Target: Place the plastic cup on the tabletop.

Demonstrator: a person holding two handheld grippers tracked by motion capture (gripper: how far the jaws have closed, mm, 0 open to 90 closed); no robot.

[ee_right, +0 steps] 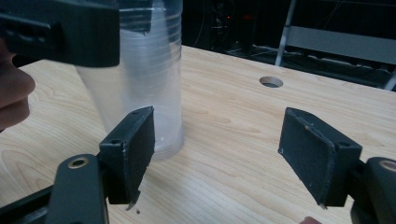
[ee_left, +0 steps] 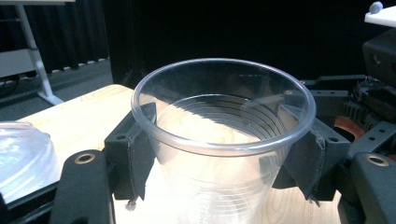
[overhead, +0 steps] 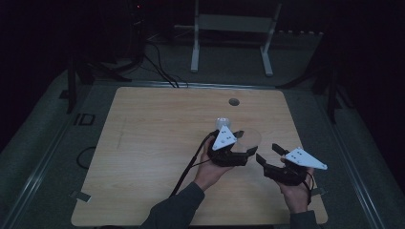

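Nearest the person, the right gripper [overhead: 267, 157] hangs low over the front right of the bench [overhead: 143, 157], its jaws spread wide with nothing but bare wood between them. In the right gripper view the pads [ee_right: 140, 140] point toward the base of the clear plastic cup [ee_right: 149, 93], close to it but apart.

Just beyond, the left gripper [overhead: 243, 143] has the cup [ee_left: 224, 140] between its jaws, one pad on each side of the wall a little below the rolled rim, closed onto it. The cup stands upright near the middle of the bench, slightly right of centre. The ribbed bands low on the wall in the right gripper view suggest several cups nested together, though that cannot be told for certain.

By its look the cup is very light, thin-walled and smooth. It would likely buckle under a hard squeeze and slip under a weak one. The stiffest place to hold is just under the rim, where the left jaws already sit. If cups are to be separated, the lower ribbed section is the likely hold for the right jaws.

Further off at the left lies another clear plastic piece [ee_left: 21, 154], then a round hole [overhead: 234, 101] in the bench, and a white frame [overhead: 234, 28] on the floor.
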